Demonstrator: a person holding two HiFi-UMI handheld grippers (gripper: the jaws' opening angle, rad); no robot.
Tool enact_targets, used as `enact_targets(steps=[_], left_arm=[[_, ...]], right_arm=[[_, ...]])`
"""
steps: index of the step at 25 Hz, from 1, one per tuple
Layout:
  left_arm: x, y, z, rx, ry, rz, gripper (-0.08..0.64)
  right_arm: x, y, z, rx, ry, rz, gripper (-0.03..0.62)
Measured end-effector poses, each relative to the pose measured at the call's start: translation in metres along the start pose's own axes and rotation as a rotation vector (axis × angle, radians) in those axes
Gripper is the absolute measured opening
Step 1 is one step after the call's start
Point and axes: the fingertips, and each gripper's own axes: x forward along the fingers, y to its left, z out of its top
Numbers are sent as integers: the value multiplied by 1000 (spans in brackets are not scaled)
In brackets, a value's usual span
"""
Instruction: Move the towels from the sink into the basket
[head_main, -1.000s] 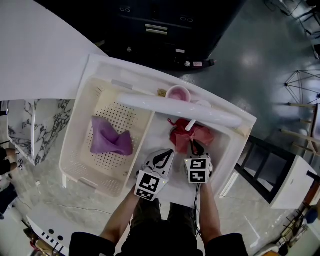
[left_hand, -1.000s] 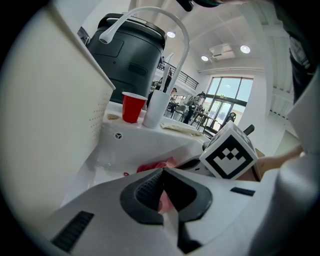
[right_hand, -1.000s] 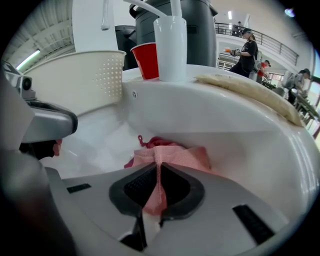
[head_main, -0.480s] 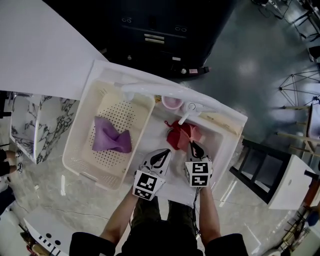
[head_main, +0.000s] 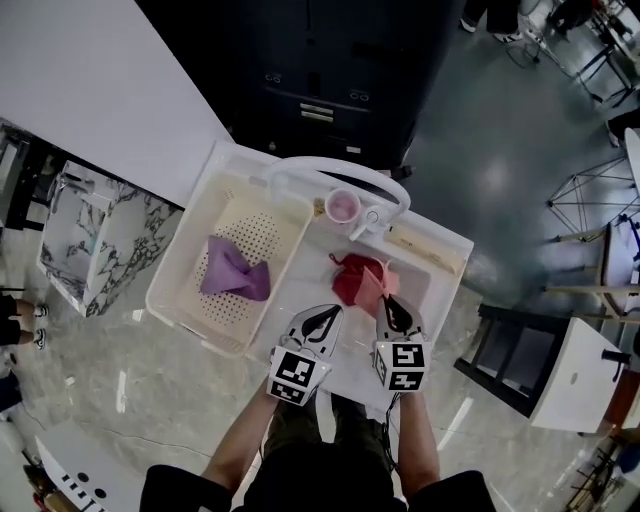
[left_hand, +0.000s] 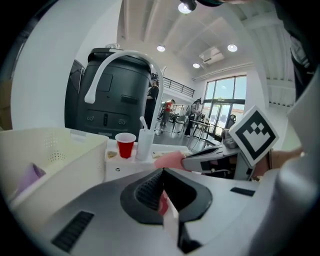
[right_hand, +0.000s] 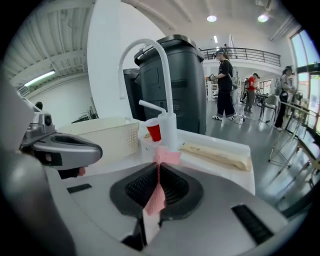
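Below the head camera, a white sink (head_main: 440, 262) holds a cream perforated basket (head_main: 180, 290) in its left half, with an arched white faucet (head_main: 335, 168) at the back. A purple towel (head_main: 235, 272) lies crumpled on the basket floor. A red towel (head_main: 358, 282) sits bunched in the sink's open right half, with both grippers at its near edge. The left gripper (left_hand: 162, 172) has its fingers pressed together on a red fold. The right gripper (right_hand: 159, 167) pinches a pink-red corner, which pokes out past its tips. A red cup (left_hand: 125, 145) stands beside the faucet base.
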Motion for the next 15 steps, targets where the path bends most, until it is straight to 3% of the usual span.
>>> enact_targets(steps=[15], left_arm=[[-72,-24,78,54,-165,121,5]], right_arm=[[-110,27,81,-64,-223,46,38]])
